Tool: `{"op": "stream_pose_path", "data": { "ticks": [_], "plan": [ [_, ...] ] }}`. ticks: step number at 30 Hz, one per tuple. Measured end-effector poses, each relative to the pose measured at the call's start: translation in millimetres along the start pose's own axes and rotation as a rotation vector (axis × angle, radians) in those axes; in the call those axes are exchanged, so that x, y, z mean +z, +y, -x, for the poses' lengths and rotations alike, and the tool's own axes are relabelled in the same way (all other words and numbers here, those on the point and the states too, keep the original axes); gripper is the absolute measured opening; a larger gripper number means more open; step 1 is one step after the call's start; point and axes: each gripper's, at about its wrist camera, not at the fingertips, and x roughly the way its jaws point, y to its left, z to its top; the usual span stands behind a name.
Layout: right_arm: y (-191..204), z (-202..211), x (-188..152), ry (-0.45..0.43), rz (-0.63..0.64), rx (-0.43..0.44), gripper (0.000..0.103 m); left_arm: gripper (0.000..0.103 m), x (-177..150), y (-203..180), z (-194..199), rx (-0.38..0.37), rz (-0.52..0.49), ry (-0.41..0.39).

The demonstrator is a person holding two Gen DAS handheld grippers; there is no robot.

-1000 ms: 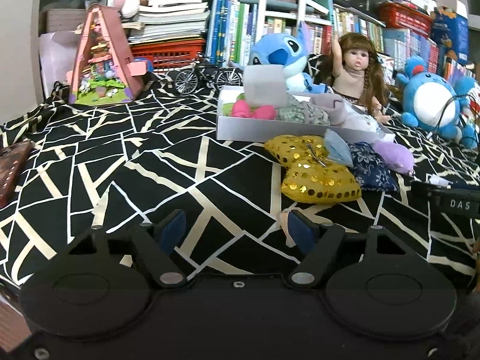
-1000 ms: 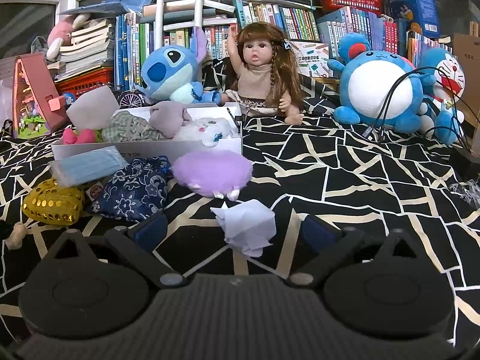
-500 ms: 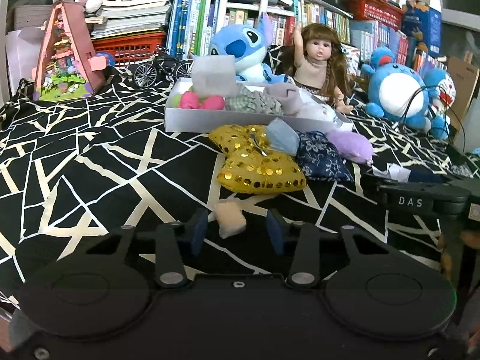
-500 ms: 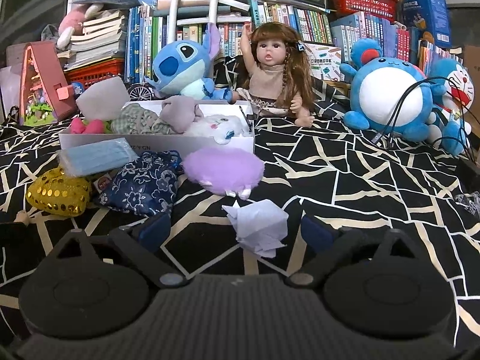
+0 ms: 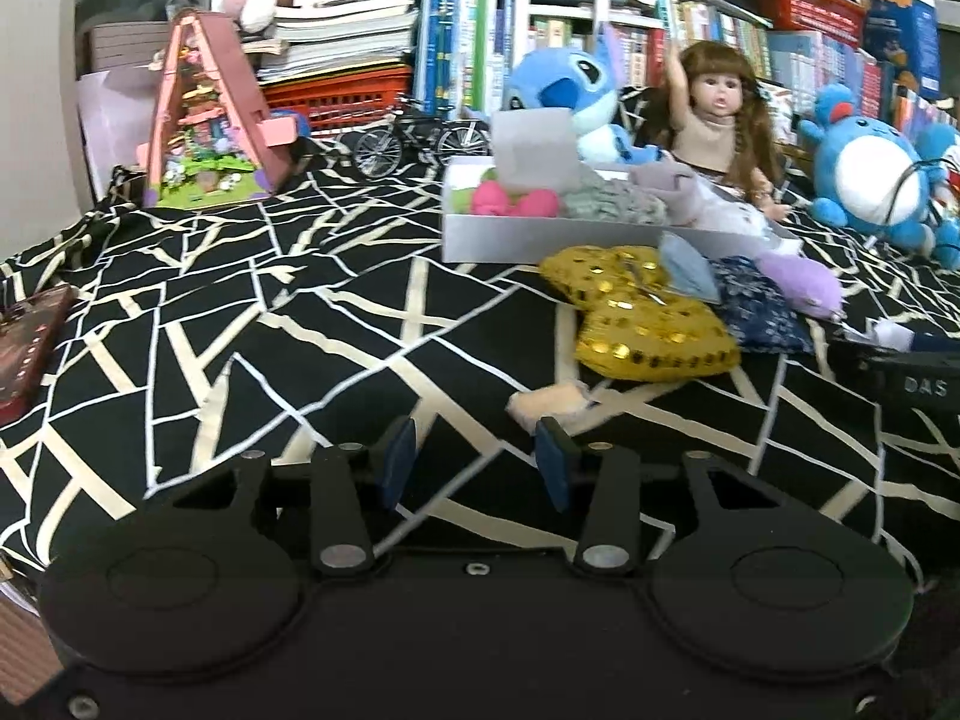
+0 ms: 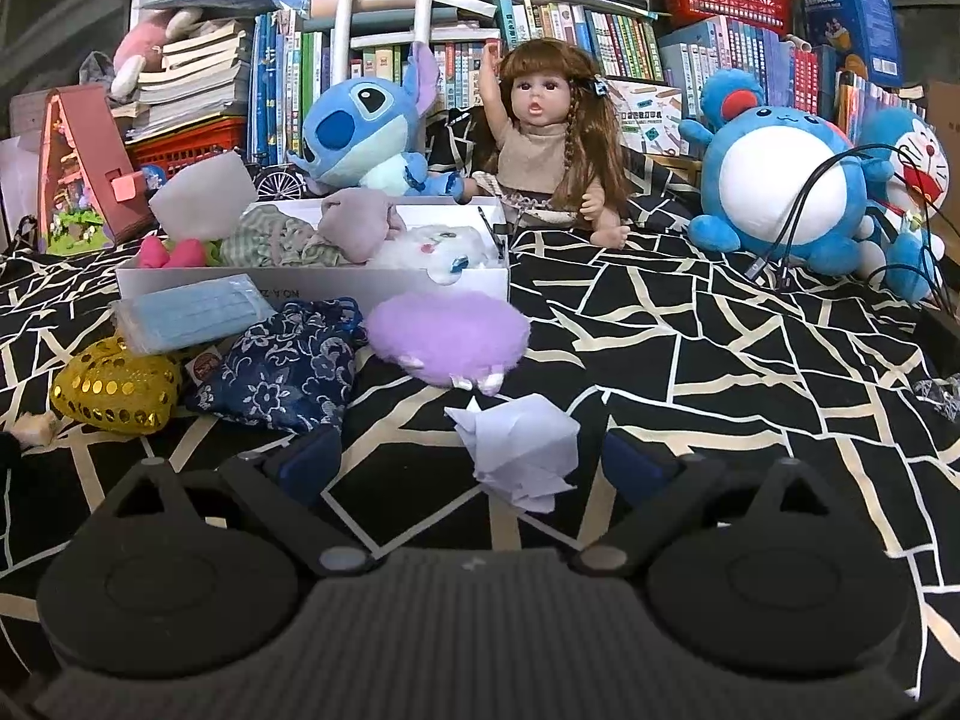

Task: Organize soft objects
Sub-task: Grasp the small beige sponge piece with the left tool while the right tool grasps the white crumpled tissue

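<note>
left gripper (image 5: pixel 474 467) hovers narrowed with nothing between its pads, the small beige sponge (image 5: pixel 549 403) just beyond its right finger. right gripper (image 6: pixel 474 461) gapes wide around the crumpled white tissue (image 6: pixel 519 449), pads clear of it.

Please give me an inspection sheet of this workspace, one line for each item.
Surface: black cloth with cream lines, covers the whole surface.
Job's things: white box partly filled with soft things; outside it lie the gold sequin cushion, mask pack, floral pouch, purple plush, crumpled tissue and beige piece.
Clutter: doll, toy bicycle, toy house.
Grippers: left gripper open, narrow, nothing between; beige piece just past one fingertip. Right gripper wide open, tissue between the fingers, untouched.
Cables: black cables across the round blue plush.
Surroundings: bookshelves behind.
</note>
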Motion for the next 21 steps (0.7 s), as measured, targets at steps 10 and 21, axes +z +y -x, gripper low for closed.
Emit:
{"op": "stream_pose_path", "data": {
  "ticks": [10, 21],
  "plan": [
    [-1.7, -1.5, 1.4, 0.009, -0.022, -0.001, 0.095, 0.055, 8.5, 0.3, -2.4, 0.000, 0.057, -0.006],
    [-0.3, -2.4, 0.0, 0.013, -0.021, -0.001, 0.092, 0.061, 10.6, -20.0, -13.5, -0.059, 0.028, -0.018]
  ]
}}
